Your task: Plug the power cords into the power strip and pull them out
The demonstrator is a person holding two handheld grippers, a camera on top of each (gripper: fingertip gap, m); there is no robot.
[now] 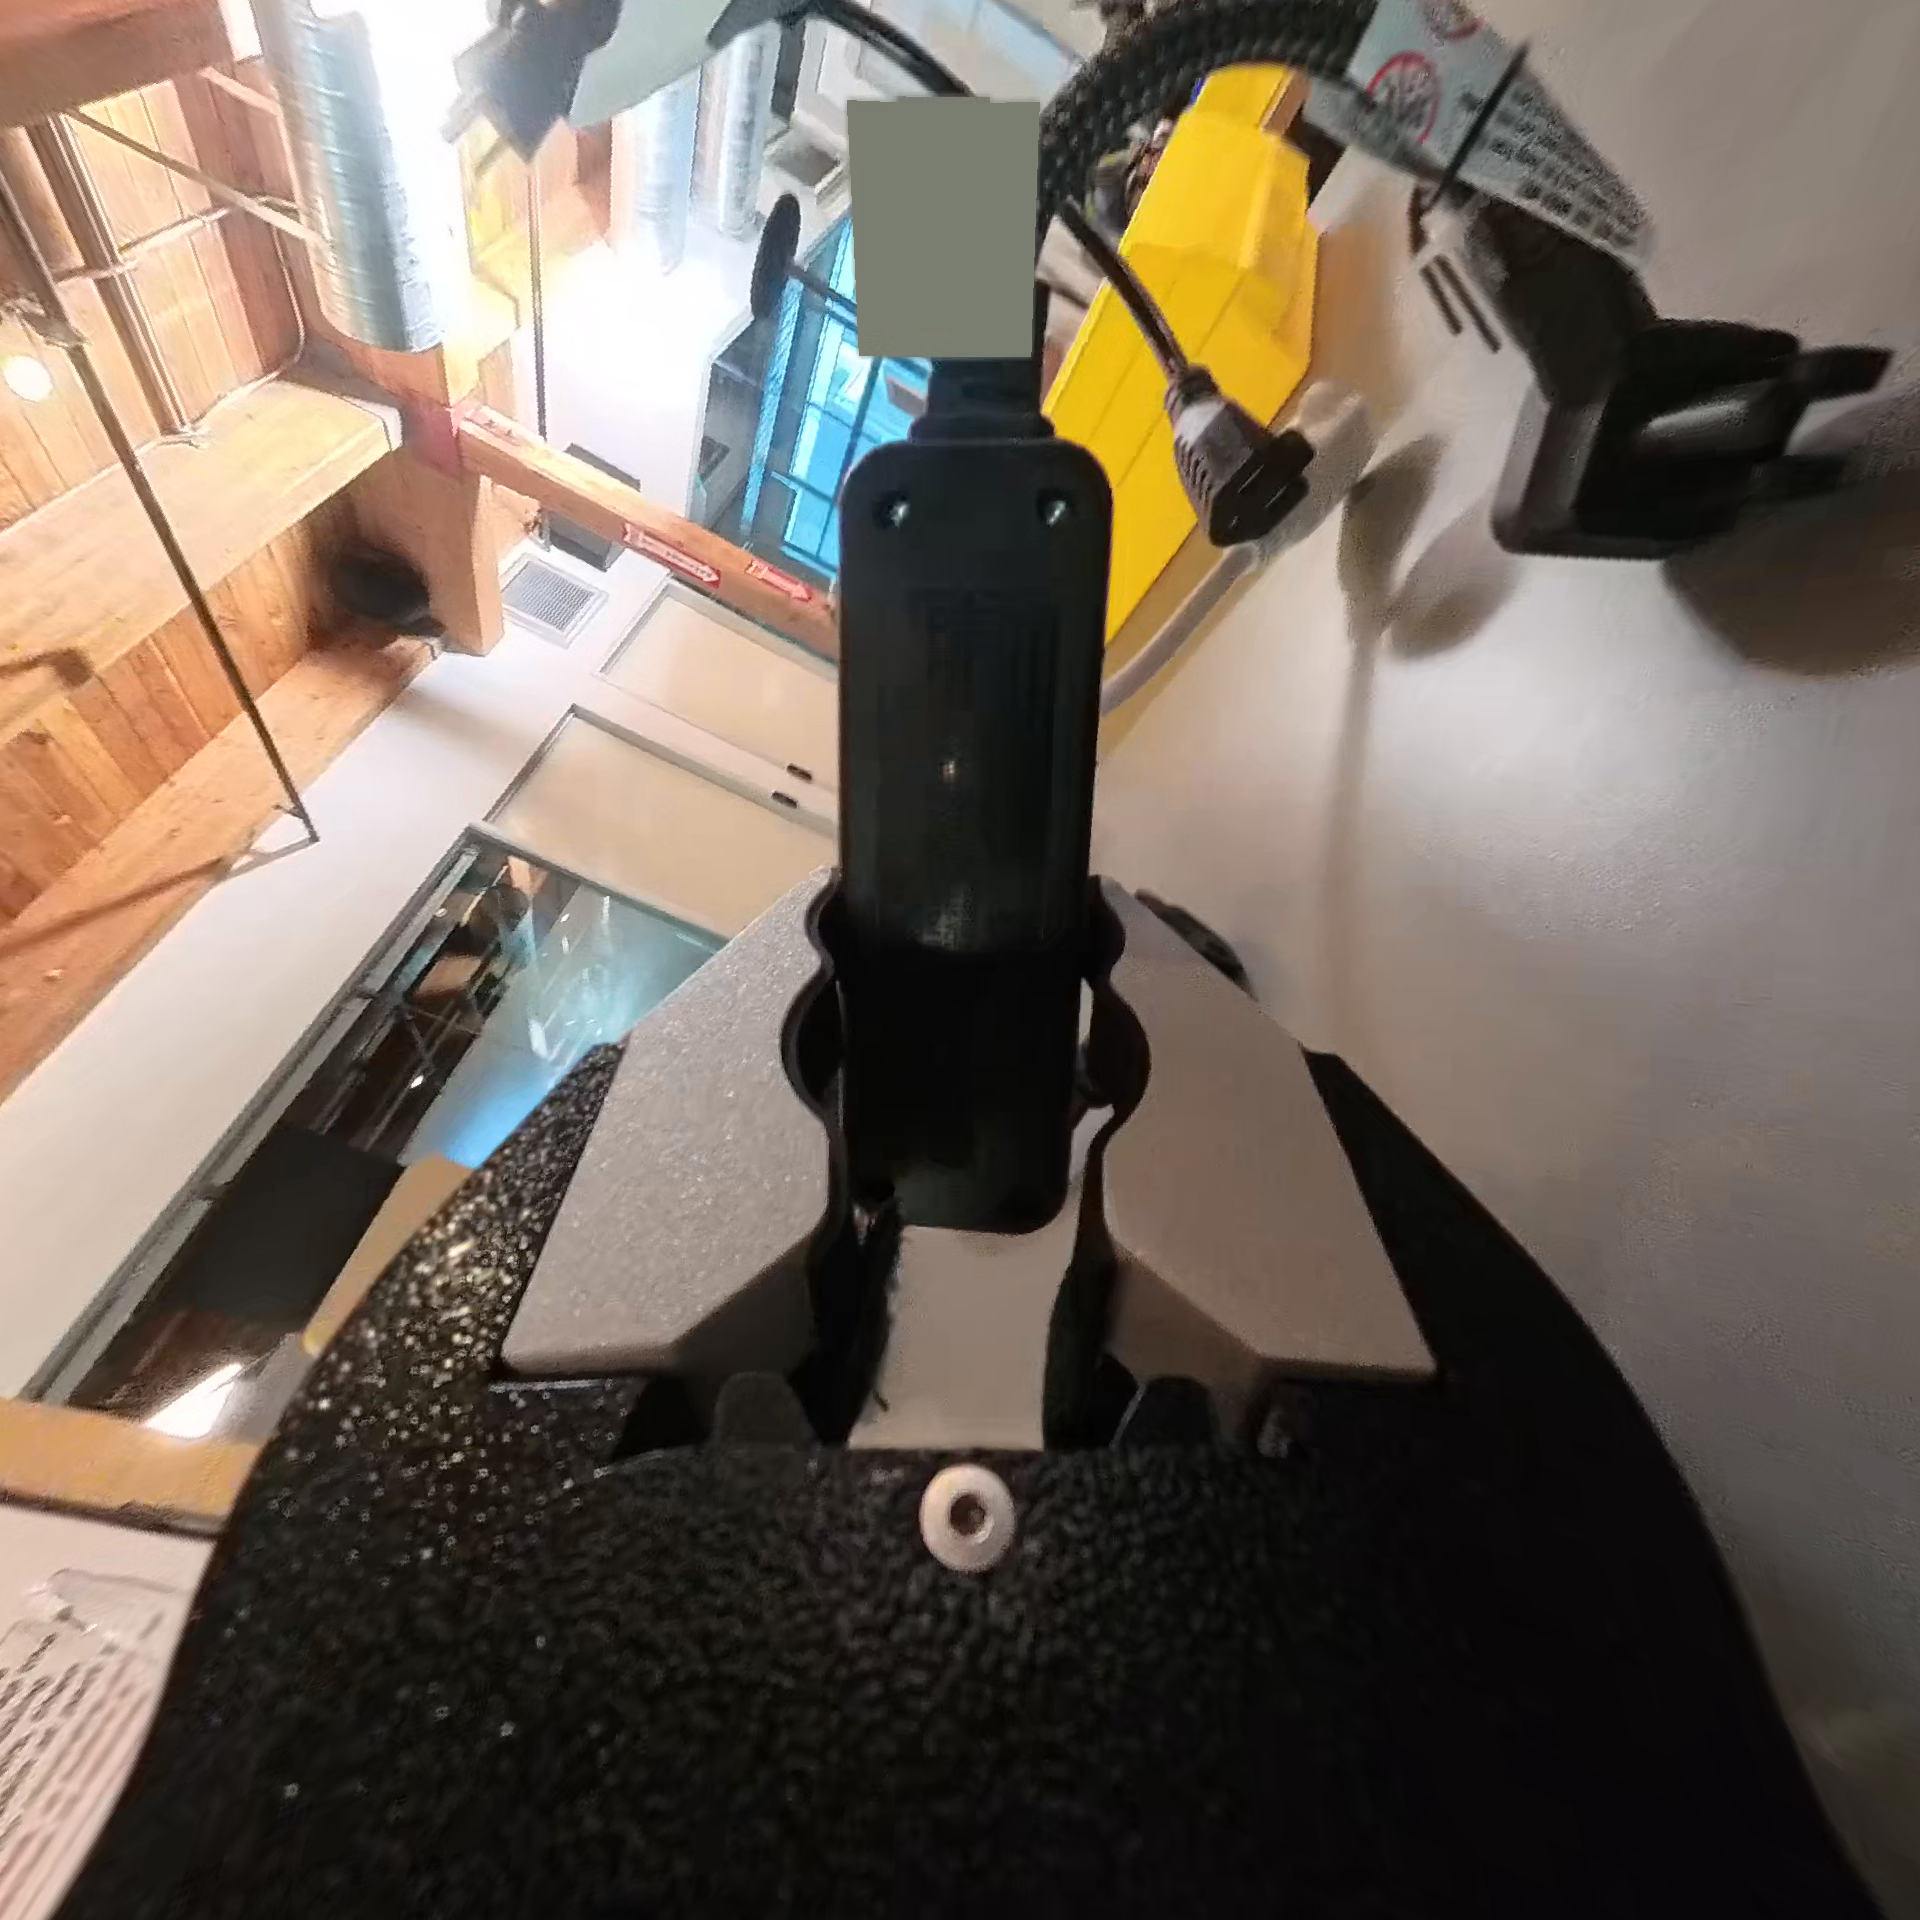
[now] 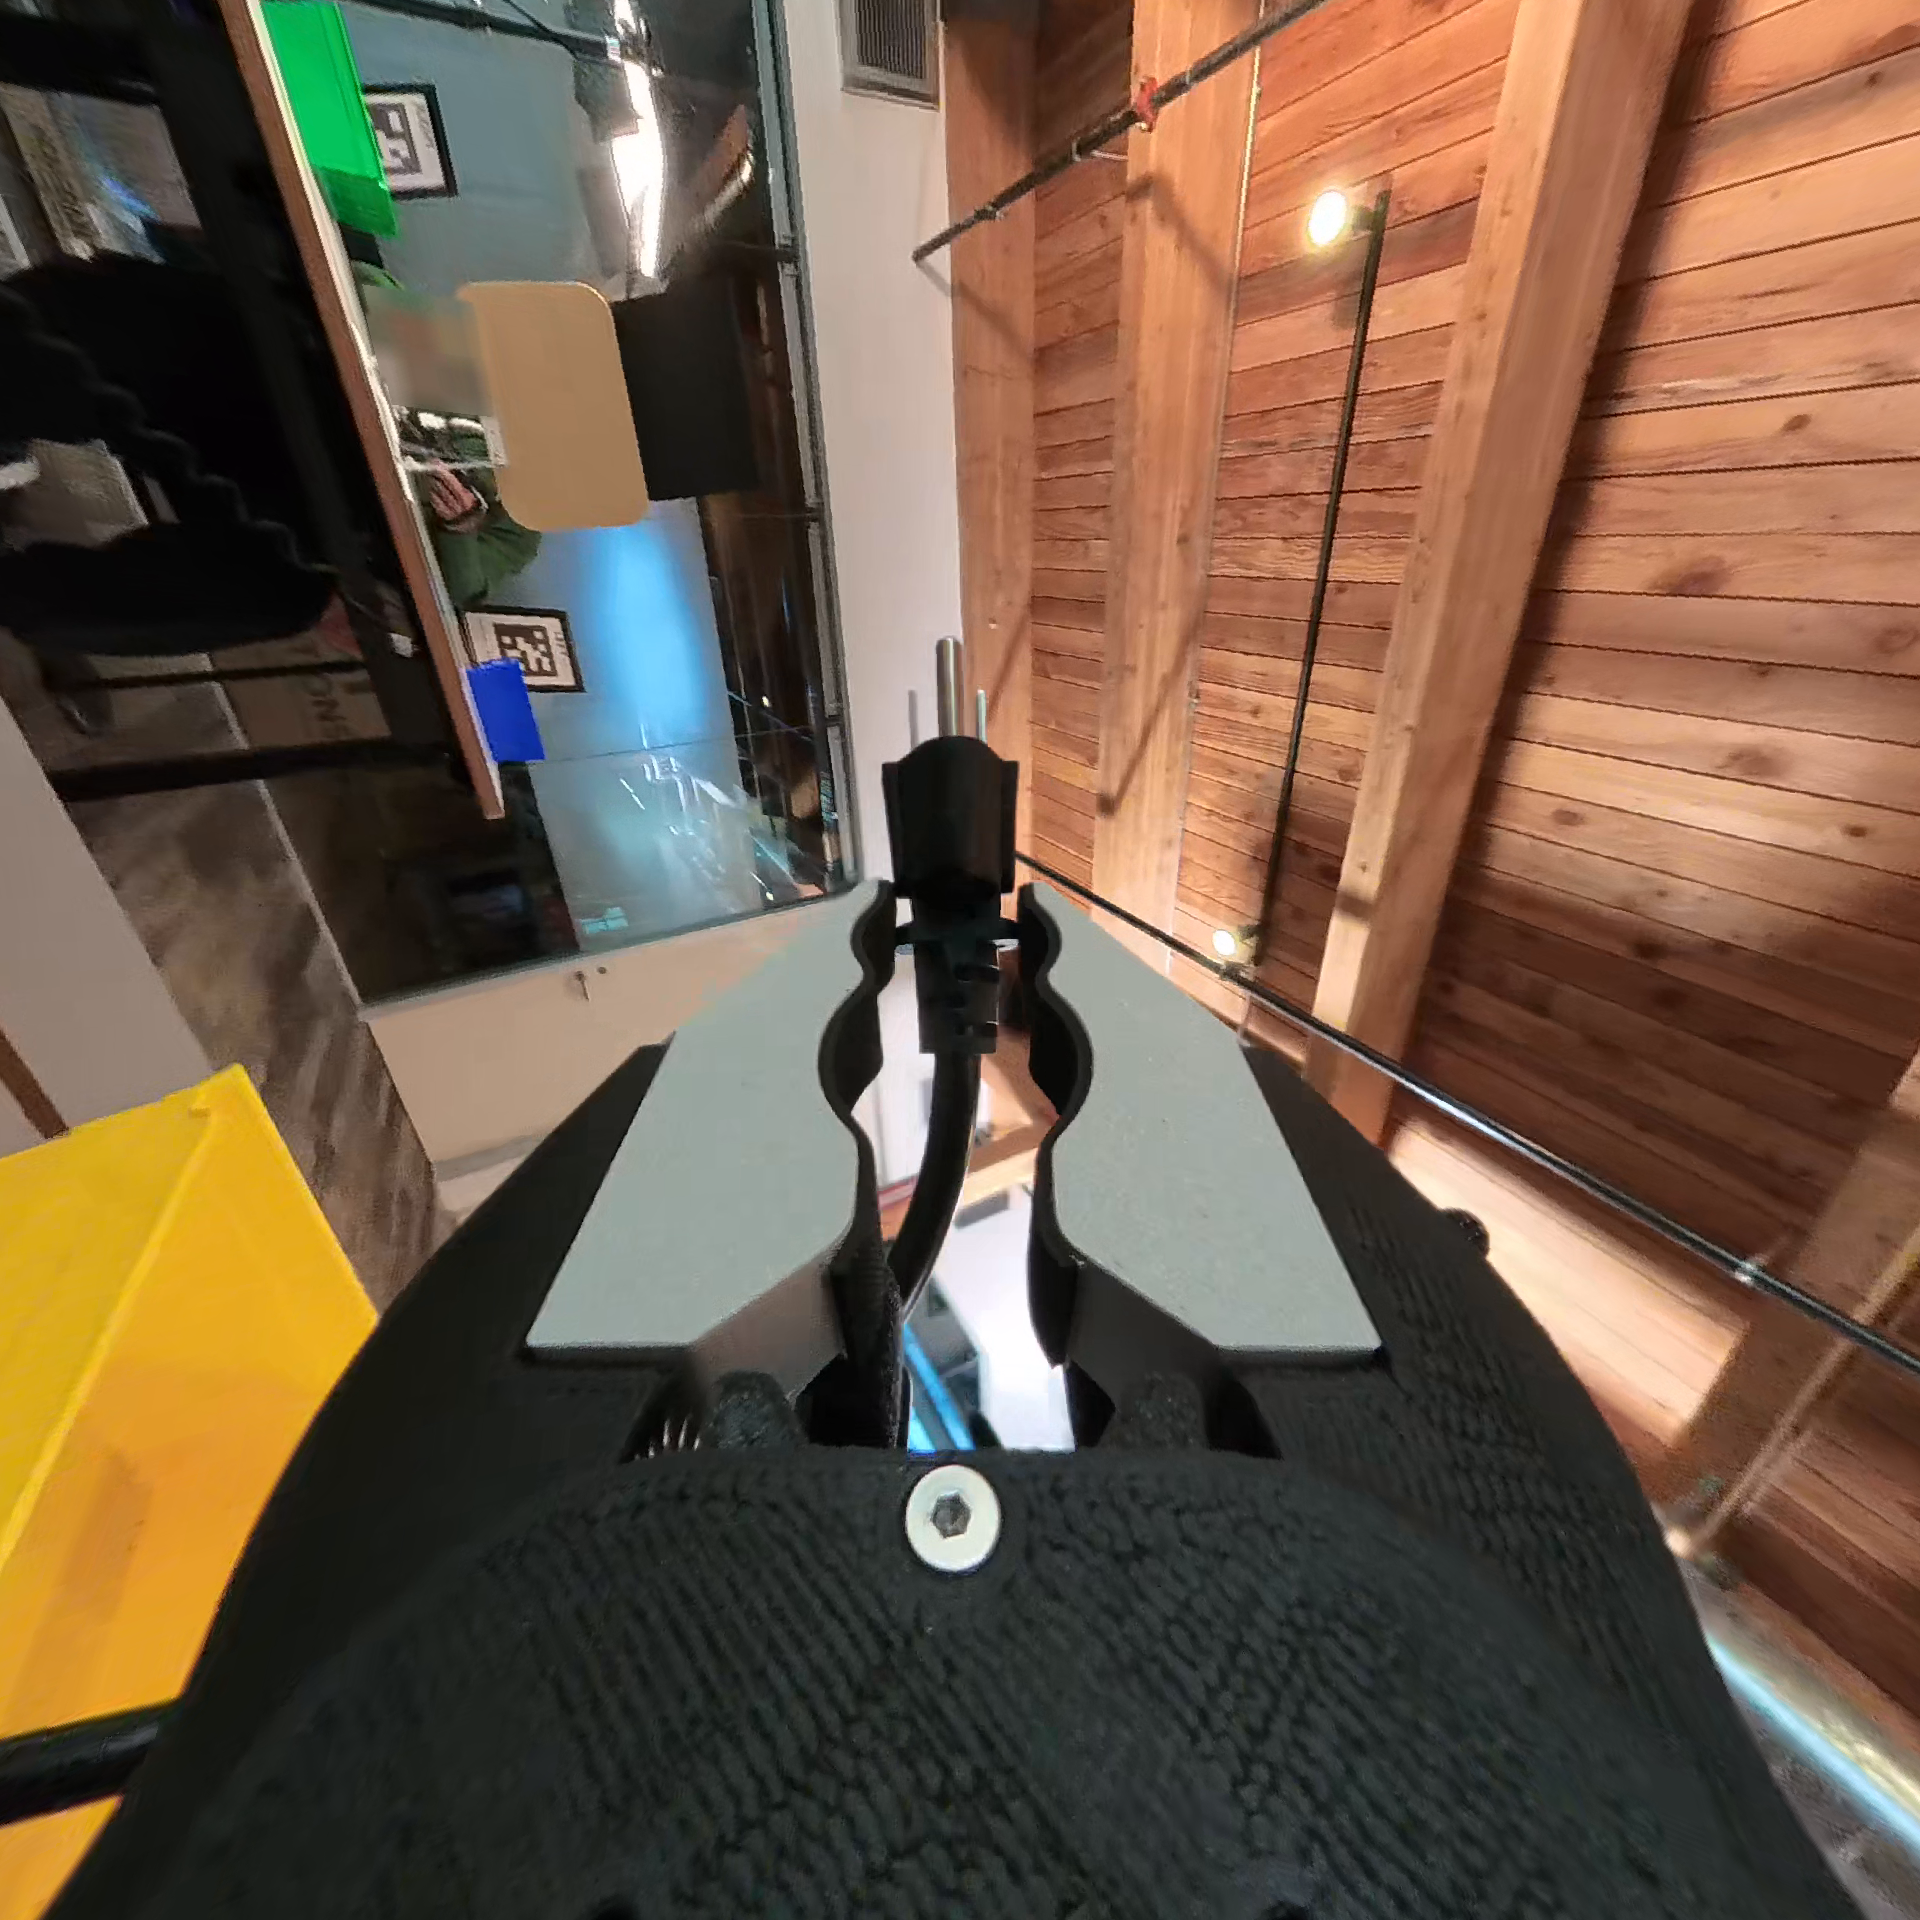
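Power strip (image 1: 961, 790) clamped between left jaws.

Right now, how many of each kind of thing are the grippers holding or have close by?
Grippers: 2, left and right
Power strips: 1, black, in the left gripper
Plugs: 1, in the right gripper
Cord sockets: 1, loose
Yellow bins: 1
Total: 6
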